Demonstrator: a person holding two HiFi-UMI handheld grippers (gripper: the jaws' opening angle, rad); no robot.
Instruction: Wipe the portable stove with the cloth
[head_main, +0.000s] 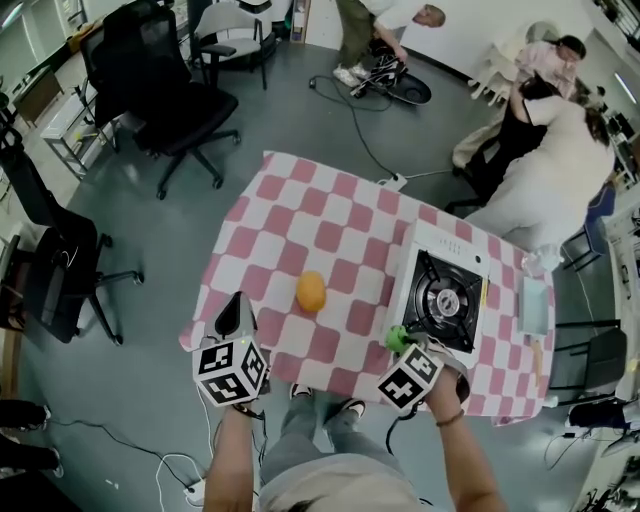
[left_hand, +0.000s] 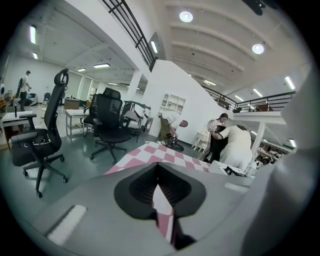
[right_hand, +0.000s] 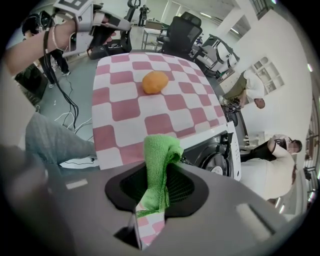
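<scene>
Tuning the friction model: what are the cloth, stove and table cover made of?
Cloth: green, fuzzy looped pile, matte; likely microfibre terry.
Stove: smooth white body, probably painted sheet metal. The black grate is likely enamelled or cast metal.
Table cover: pink-white check, drapes over the edge; fabric or vinyl, can't tell.

Right tool holds green cloth at stove corner.

1. One table.
2. One stove.
3. One green cloth.
4. One orange fruit.
5. Two hand-held grippers: the left hand-held gripper, the right hand-held gripper.
6. Three office chairs left of the table.
7. Three people beyond the table.
</scene>
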